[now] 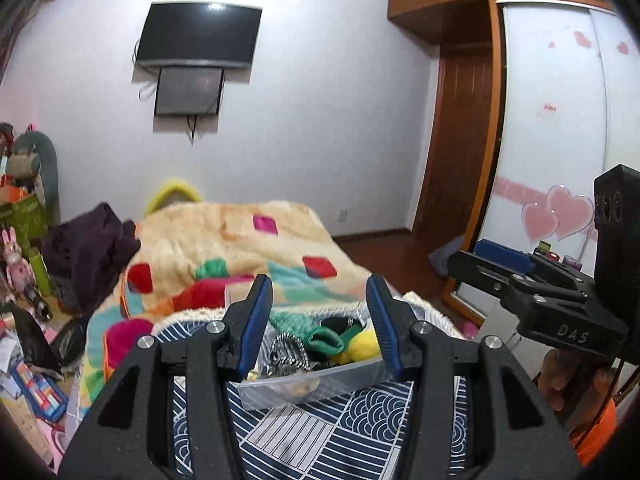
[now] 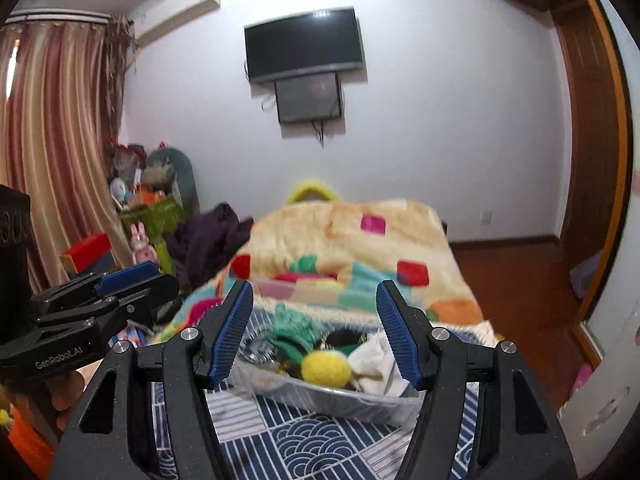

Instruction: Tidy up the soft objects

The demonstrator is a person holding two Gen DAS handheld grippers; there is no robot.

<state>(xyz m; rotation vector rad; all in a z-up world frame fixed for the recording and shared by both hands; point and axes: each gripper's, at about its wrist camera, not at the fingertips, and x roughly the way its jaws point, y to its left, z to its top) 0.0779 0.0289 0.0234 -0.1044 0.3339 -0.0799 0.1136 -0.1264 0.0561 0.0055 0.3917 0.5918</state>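
On the blue patterned cloth (image 2: 304, 440) sits a clear bin (image 2: 320, 394) of soft objects (image 2: 326, 367). Left gripper (image 1: 320, 320) and right gripper (image 2: 316, 328) hover above it, jaws wide apart, holding nothing.

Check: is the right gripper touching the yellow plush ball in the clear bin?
Apart. The right wrist view shows the right gripper open and empty, the yellow plush ball lying in the clear bin beyond its fingertips.

Translucent plastic bin (image 2: 320, 398); fluffy blanket (image 2: 360, 240); matt patterned cloth (image 2: 304, 444).
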